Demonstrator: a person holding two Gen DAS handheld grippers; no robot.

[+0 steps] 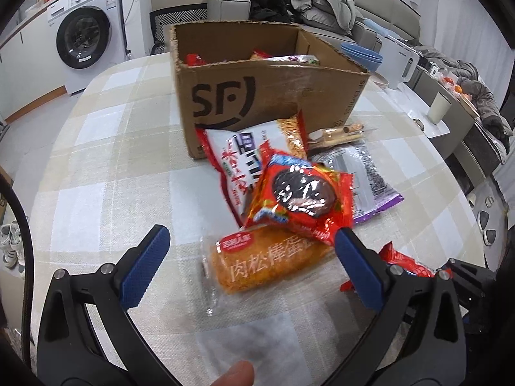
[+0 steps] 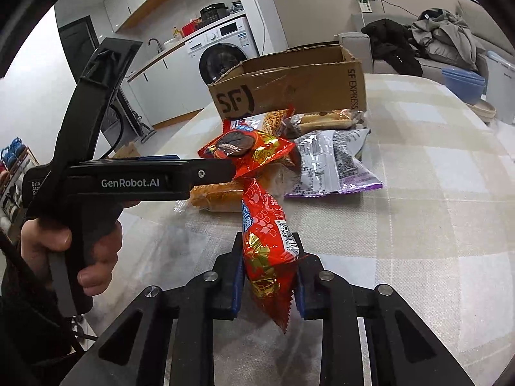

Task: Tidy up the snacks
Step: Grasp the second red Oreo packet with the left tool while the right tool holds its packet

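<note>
Right wrist view: the right gripper (image 2: 267, 276) has its jaws clamped on a long red foil snack packet (image 2: 268, 241), near the pile before the brown cardboard box (image 2: 289, 87); its slick wrapper may slip. The left gripper (image 1: 251, 267), jaws wide and empty, could knock the orange roll-cake packet (image 1: 257, 263) along the bench (image 1: 112, 160).

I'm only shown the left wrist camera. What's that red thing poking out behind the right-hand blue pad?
Observer: A long red snack packet. The right gripper is shut on it.
Operator: Any marking on it?
Observer: Yes, a white barcode label on its side, facing the right wrist camera.
Operator: And who holds the tool I'm looking along?
Observer: A bare hand wraps the handle of the left gripper.
</note>
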